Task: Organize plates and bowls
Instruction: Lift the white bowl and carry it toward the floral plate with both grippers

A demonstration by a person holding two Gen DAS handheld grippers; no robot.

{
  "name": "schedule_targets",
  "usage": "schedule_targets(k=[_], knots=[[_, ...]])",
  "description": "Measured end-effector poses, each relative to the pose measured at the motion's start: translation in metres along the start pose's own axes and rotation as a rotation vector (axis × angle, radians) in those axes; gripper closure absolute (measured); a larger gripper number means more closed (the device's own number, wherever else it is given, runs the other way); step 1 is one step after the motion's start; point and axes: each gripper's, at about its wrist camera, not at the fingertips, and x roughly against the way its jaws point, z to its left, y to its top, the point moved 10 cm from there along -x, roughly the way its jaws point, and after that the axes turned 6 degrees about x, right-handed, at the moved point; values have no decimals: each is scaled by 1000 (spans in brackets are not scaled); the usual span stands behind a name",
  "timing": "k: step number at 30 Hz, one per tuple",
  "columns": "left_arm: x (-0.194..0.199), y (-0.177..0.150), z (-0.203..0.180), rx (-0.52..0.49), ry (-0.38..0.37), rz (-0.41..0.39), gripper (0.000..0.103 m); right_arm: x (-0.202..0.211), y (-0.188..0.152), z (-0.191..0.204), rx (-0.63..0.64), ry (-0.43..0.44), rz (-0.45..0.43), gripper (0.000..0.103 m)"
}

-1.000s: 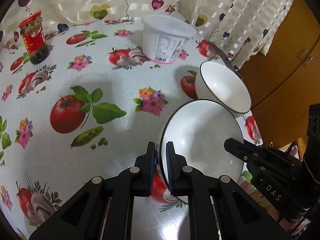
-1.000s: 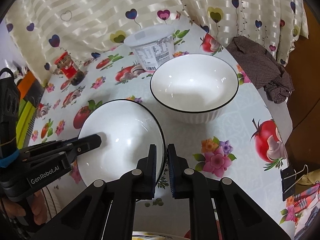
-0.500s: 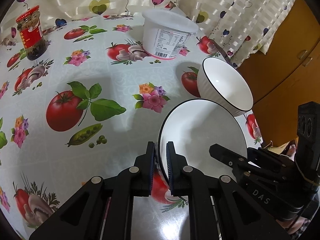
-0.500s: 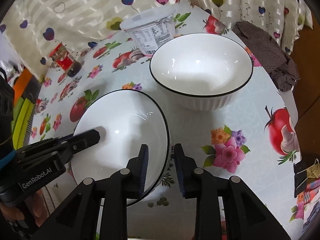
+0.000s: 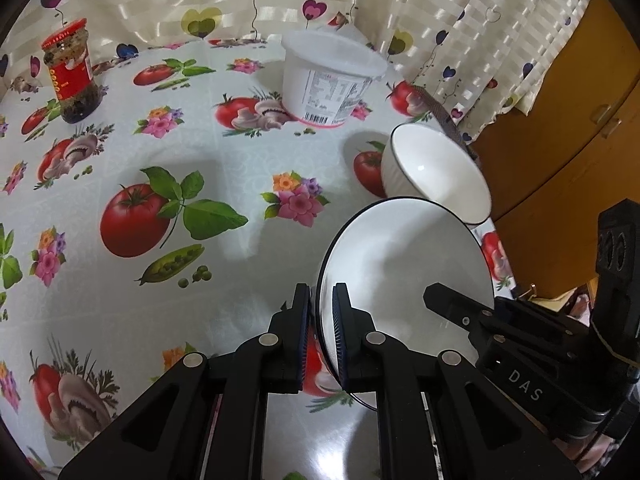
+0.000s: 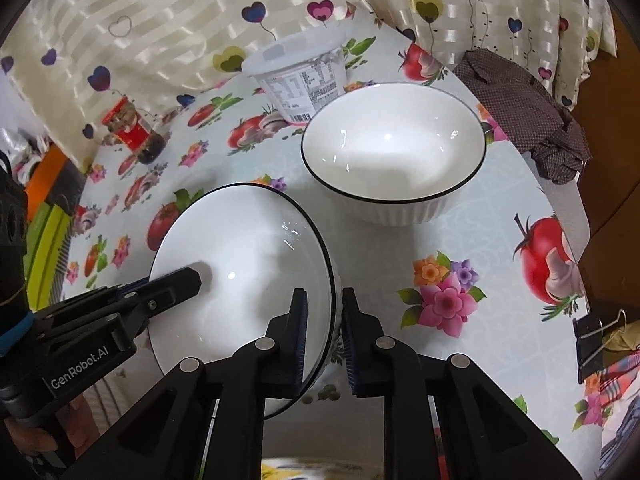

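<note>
Tablecloth printed with tomatoes and flowers is seen across the whole table (image 5: 224, 160), and a heart-patterned curtain (image 5: 160, 4) is hung along its far edge. At far left, a red-lidded jar (image 5: 70, 72) is stood upright close to the curtain. A broad stretch of bare cloth is left open between the jar and the dishes. Further right, a white plastic tub (image 5: 326, 80) is set upright near the far edge, well apart from the jar.

The plate (image 5: 400, 264), white with a thin black rim, is found right of centre, near the front edge of the table and tilted. Its left rim is pinched firmly by the left gripper (image 5: 321, 332), one pad inside the rim and one outside. Its right rim is straddled by the right gripper (image 6: 324, 332), whose jaws have just been closing. A sliver of the plate's outer wall is seen beside the outer pad, so the rim lies between the jaws without being clamped.

Just beyond the plate, a deep ribbed bowl (image 6: 394, 152) is stood upright; whether the two rims touch cannot be told. Behind it, a brown checked cloth (image 6: 524, 108) is crumpled at the right edge, beside a wooden cabinet (image 5: 560, 120). Little free room is left on that side.
</note>
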Motion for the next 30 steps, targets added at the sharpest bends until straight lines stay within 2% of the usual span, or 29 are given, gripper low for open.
schedule_targets(k=[5,11,20,30], knots=[[27,2,-14,-15,-14,-43,91,28,2,3,-9,24,-38,87],[53,-13,-32,-34,-18,-63,91,60,-8,6,2,33,-63,87],[67,-46,-57,-73,-29,-49,91,95,-42,-5,-32,32,-74,87],[58,-100,-73,-104,-31,14,91,115,-91,-17,-51,8,-63,87]])
